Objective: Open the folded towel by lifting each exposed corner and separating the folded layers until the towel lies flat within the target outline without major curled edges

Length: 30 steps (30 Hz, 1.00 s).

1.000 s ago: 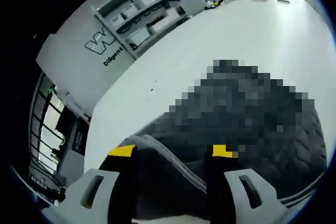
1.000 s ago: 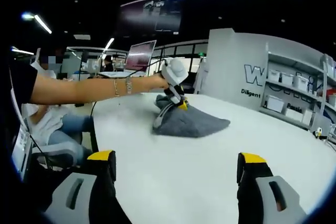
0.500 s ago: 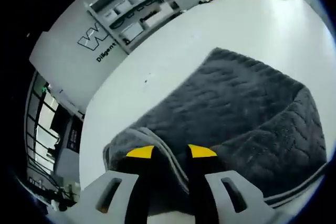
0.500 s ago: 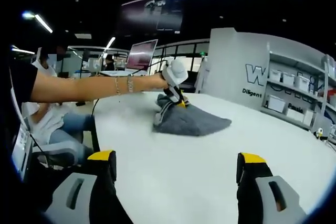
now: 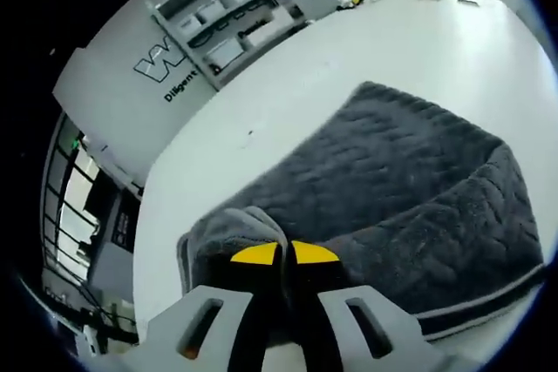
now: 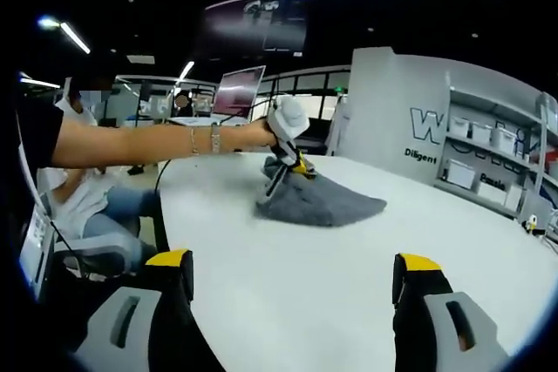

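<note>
A dark grey folded towel (image 5: 410,189) lies on the white table (image 5: 392,50). In the left gripper view, my left gripper (image 5: 284,254) is shut on the towel's near corner, a raised fold bunched at the yellow tips. In the right gripper view the same towel (image 6: 318,200) lies farther off, with the left gripper (image 6: 296,165) pinching its far-left corner, held by a person's outstretched arm (image 6: 148,145). My right gripper (image 6: 292,272) stands open above bare table, well short of the towel, nothing between its fingers.
Shelves with white bins (image 5: 235,23) and a white wall panel with lettering (image 6: 436,128) stand beyond the table's far edge. A seated person (image 6: 70,206) is at the left of the right gripper view, with a monitor (image 6: 234,91) behind.
The left gripper's jaws went from wide open to shut on the towel's corner, and the corner has lifted slightly. The right gripper has stayed in place.
</note>
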Each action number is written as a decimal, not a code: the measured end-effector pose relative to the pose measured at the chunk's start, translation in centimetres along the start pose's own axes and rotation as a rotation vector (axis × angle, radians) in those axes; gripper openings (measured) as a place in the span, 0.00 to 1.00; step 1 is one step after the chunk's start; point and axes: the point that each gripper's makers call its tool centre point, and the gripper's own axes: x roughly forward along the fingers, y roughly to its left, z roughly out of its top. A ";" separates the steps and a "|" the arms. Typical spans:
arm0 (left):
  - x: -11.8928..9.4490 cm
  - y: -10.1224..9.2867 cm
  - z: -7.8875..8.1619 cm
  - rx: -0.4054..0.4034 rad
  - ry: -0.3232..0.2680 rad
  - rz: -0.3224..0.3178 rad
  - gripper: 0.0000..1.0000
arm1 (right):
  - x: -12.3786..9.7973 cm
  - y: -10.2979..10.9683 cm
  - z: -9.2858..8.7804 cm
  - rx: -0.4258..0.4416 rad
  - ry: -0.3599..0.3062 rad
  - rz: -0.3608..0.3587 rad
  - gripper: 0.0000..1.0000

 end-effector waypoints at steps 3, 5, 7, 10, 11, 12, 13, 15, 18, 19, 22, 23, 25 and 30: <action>-0.6 0.2 -0.1 0.009 -0.017 0.013 0.04 | 0.0 0.1 0.0 0.000 0.001 0.000 0.96; -1.1 0.6 -0.1 0.007 -0.036 0.026 0.04 | 0.0 0.0 0.0 0.002 -0.001 -0.001 0.96; -1.8 0.9 0.0 -0.005 -0.066 0.038 0.04 | 0.0 0.1 0.0 0.002 -0.001 -0.001 0.96; -2.8 1.0 0.0 -0.031 -0.115 0.044 0.04 | 0.1 0.2 -0.1 0.000 0.002 0.001 0.96; -3.4 1.2 -0.1 -0.028 -0.136 0.061 0.04 | 0.1 0.2 -0.1 0.001 0.002 0.002 0.96; -3.9 1.3 -0.2 -0.029 -0.149 0.069 0.04 | 0.1 0.2 -0.1 0.002 0.001 0.003 0.96; -4.3 1.5 -0.2 -0.039 -0.167 0.075 0.04 | 0.1 0.3 -0.1 0.002 0.001 0.003 0.96; -5.1 1.6 -0.5 -0.044 -0.187 0.080 0.04 | 0.1 0.2 -0.1 -0.001 0.004 -0.002 0.96; -6.1 1.6 -0.8 -0.042 -0.206 0.085 0.03 | 0.1 0.1 -0.2 -0.017 0.016 -0.019 0.96; -6.8 1.5 -0.9 -0.046 -0.221 0.085 0.03 | 0.1 0.1 -0.2 -0.016 0.014 -0.019 0.96; -8.1 0.9 -1.2 -0.055 -0.252 0.074 0.04 | 0.2 0.3 -0.2 -0.007 0.011 -0.006 0.96; -8.4 0.6 -1.4 -0.055 -0.259 0.066 0.04 | 0.2 0.3 -0.2 -0.006 0.012 -0.005 0.96; -9.1 -0.2 -1.7 -0.062 -0.275 0.045 0.04 | 0.2 0.3 -0.4 -0.006 0.018 -0.003 0.96; -10.8 -2.0 -2.4 -0.055 -0.305 0.013 0.04 | 0.2 0.3 -0.4 -0.003 0.017 -0.005 0.96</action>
